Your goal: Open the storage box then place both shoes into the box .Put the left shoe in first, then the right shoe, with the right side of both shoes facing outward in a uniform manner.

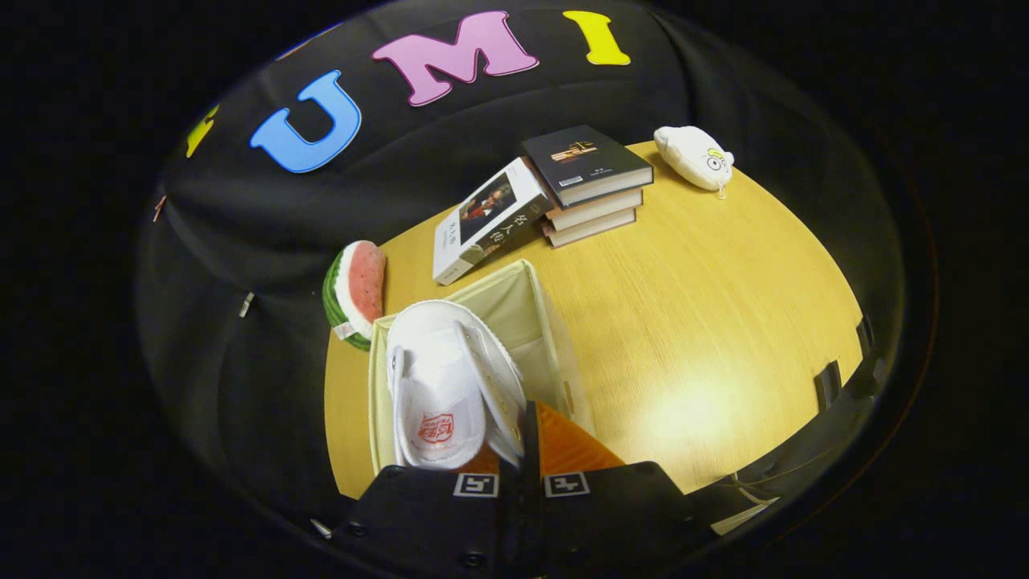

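A: What lies at nine o'clock from the shoe?
B: A watermelon-slice plush (355, 293), at the table (707, 322) edge. The white shoe (450, 386) sits inside the open cream storage box (522, 310), heel toward the gripper (522, 450).
A: And the gripper?
B: Its orange fingers (575, 450) are drawn together, pinching the shoe's collar.
A: Beyond, at twelve o'clock?
B: A leaning book (486, 221) against a stack of books (591, 185). At two o'clock, a white plush toy (693, 157).
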Demonstrator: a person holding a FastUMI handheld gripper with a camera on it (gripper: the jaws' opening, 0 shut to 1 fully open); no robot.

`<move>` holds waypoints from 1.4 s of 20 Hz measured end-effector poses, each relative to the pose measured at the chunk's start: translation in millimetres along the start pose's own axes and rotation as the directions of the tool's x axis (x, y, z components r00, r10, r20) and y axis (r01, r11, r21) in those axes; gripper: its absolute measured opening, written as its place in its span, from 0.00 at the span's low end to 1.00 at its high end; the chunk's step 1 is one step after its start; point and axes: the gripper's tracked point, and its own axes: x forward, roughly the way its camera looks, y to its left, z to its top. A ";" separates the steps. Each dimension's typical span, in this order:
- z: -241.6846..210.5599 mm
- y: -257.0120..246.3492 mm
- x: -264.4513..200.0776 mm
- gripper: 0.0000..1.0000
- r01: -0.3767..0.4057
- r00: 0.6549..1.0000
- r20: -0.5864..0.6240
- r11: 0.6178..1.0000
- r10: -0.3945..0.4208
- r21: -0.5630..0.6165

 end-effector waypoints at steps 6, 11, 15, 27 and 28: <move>3.7 9.0 11.8 0.29 0.000 1.000 0.016 0.999 -0.001 0.052; 6.0 36.9 -2.8 0.86 -0.101 0.994 0.040 0.995 0.101 0.003; 17.2 45.8 -12.6 0.99 -0.162 0.982 0.090 0.987 0.163 -0.023; 81.0 11.5 -42.1 0.99 -0.162 0.914 0.319 0.947 0.250 -0.277; 92.1 4.4 -49.0 0.98 -0.145 0.903 0.348 0.942 0.251 -0.303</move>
